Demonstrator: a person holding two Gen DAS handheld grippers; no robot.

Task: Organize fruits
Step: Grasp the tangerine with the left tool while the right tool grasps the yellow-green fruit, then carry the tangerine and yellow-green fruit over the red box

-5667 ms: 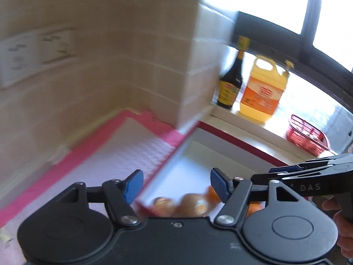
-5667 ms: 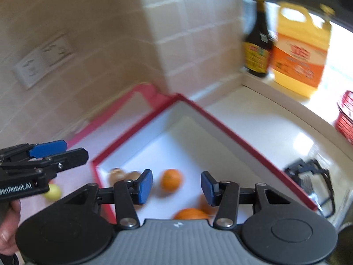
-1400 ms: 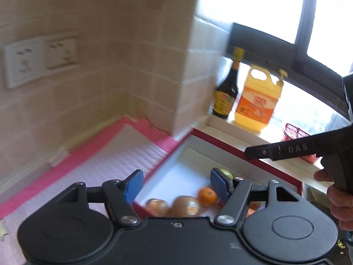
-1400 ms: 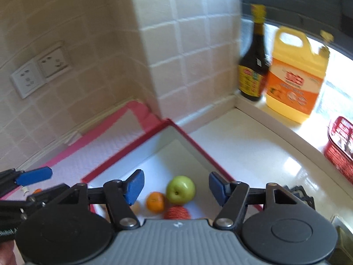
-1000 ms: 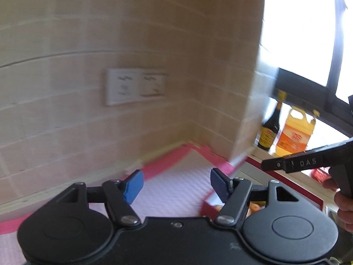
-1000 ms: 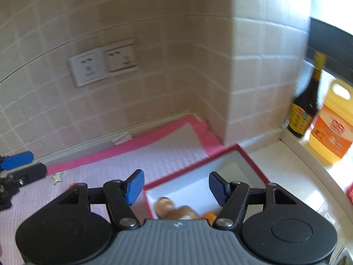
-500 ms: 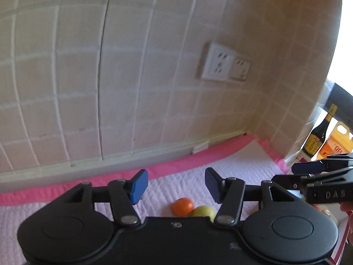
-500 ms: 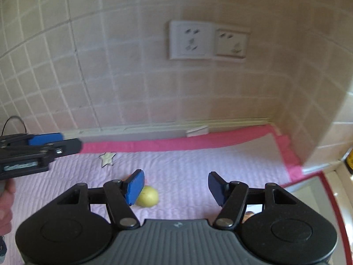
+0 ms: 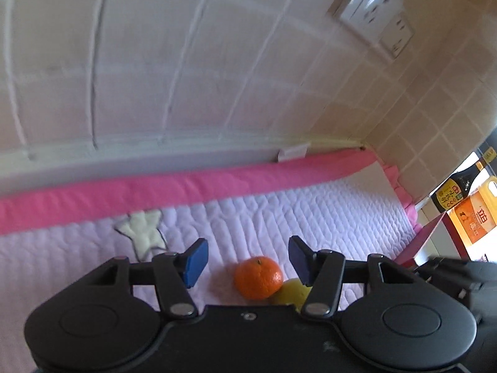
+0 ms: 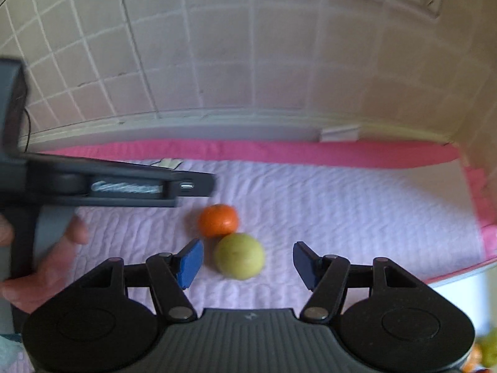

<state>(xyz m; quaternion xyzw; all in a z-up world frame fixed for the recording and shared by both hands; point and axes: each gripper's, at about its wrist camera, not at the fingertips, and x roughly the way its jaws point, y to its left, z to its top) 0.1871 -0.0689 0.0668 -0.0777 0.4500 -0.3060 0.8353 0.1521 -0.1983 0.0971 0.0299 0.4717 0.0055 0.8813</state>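
Both tools, left tool [image 9: 245,259] and right tool [image 10: 247,261], stand apart above the quilted mat [image 10: 341,205] on the surface; orange [image 10: 219,220] touches yellow-green fruit [image 10: 239,259]; tiled wall [image 10: 248,62] behind.

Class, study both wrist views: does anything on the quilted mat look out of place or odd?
Two fruits, a mandarin and a yellow-green apple, lie loose and touching on the mat, outside the red-edged box. A white star-shaped patch also lies on the mat. Nothing looks spilled or damaged.
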